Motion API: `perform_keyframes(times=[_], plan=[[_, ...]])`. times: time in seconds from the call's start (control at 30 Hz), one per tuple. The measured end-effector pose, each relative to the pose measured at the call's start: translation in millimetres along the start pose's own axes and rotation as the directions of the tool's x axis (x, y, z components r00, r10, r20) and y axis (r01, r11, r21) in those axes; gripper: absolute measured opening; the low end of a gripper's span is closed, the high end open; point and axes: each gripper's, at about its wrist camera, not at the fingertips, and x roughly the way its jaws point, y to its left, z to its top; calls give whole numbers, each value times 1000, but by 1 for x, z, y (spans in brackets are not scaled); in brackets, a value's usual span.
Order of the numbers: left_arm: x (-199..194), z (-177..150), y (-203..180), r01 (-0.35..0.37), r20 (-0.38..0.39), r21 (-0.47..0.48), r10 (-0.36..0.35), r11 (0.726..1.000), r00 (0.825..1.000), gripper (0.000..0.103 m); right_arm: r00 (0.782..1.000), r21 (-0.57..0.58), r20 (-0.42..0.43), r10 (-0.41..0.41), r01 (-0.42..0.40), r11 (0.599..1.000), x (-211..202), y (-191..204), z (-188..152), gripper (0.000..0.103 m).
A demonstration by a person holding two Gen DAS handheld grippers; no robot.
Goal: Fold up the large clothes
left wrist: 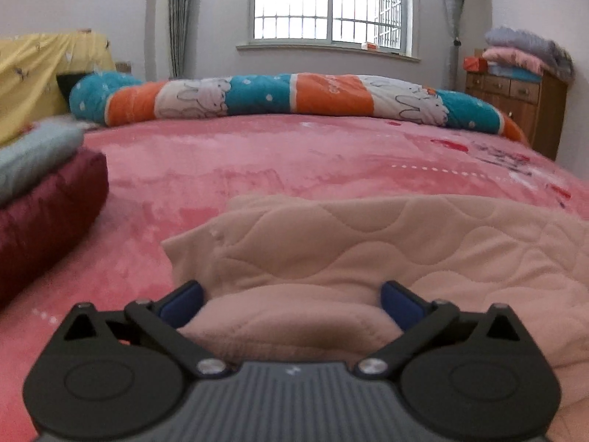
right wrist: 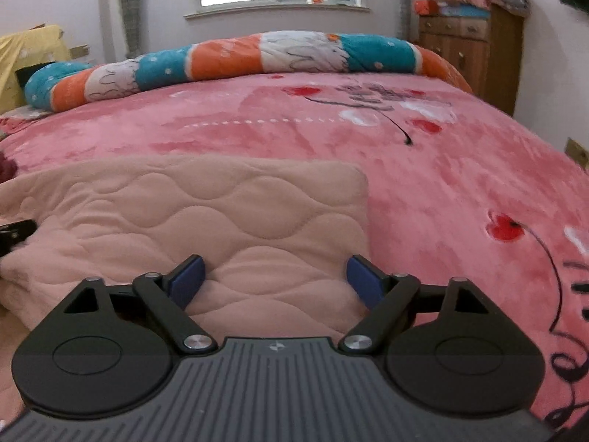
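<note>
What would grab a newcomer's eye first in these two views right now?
First, the pale pink quilted garment lying folded on the pink bedspread, right in front of both open grippers: the left gripper and the right gripper. Next, the orange, teal and white rolled blanket across the far end of the bed under the window. At left sits a dark red folded bundle.

The maroon bundle (left wrist: 44,206) and grey folded cloth (left wrist: 33,154) at nine o'clock run off the left wrist view's edge, blurred. In the right wrist view a black part (right wrist: 14,234) at nine o'clock is cut off; the quilted pink garment (right wrist: 184,217) continues past that edge
</note>
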Motion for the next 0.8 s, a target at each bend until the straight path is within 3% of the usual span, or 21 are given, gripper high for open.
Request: perform_keyframes(times=[0.17, 0.3, 0.47, 0.57, 0.63, 0.8], plan=[[2, -4, -8, -17, 11, 22, 17, 1000, 1000, 103, 992, 188, -37, 120, -111, 976, 17, -30, -5, 103], [3, -4, -9, -21, 15, 27, 21, 999, 1000, 103, 994, 170, -26, 106, -100, 980, 16, -26, -4, 103], [-10, 0, -7, -16, 25, 24, 15, 1000, 1000, 103, 989, 206, 6, 146, -144, 968, 17, -36, -6, 103], [-35, 2, -6, -36, 17, 25, 36, 999, 999, 103, 988, 246, 33, 149, -152, 957, -2, -39, -13, 103], [-59, -2, -2, -14, 33, 16, 13, 1000, 999, 103, 991, 273, 52, 120, -130, 953, -18, -40, -14, 103], [-114, -22, 7, -10, 16, 14, 10, 1000, 1000, 103, 993, 248, 89, 79, -99, 964, -58, -26, -23, 103]])
